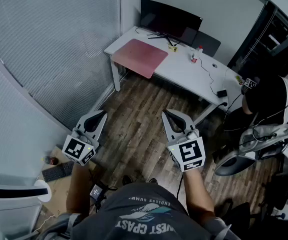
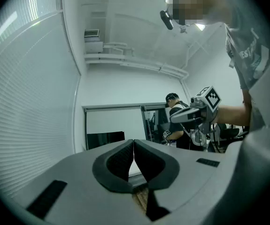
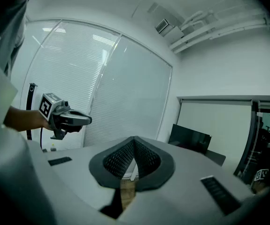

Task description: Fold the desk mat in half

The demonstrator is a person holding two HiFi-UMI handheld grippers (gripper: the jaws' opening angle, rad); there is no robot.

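Note:
A pink desk mat (image 1: 139,57) lies flat on the left end of a white desk (image 1: 184,71) across the room. My left gripper (image 1: 102,115) is held out over the wooden floor, far short of the desk, its jaws shut with nothing between them. My right gripper (image 1: 167,115) is level with it to the right, also shut and empty. The left gripper view shows its own tips (image 2: 134,143) pressed together and the right gripper (image 2: 174,118) beside it. In the right gripper view the tips (image 3: 134,141) meet too, and the left gripper (image 3: 87,120) shows at left.
On the desk stand a dark monitor (image 1: 170,20) and a small bottle (image 1: 196,54) among cables. A person in black (image 1: 271,96) sits at the right by an office chair (image 1: 254,144). A blind-covered glass wall (image 1: 43,49) runs along the left. A keyboard (image 1: 57,172) lies on the floor.

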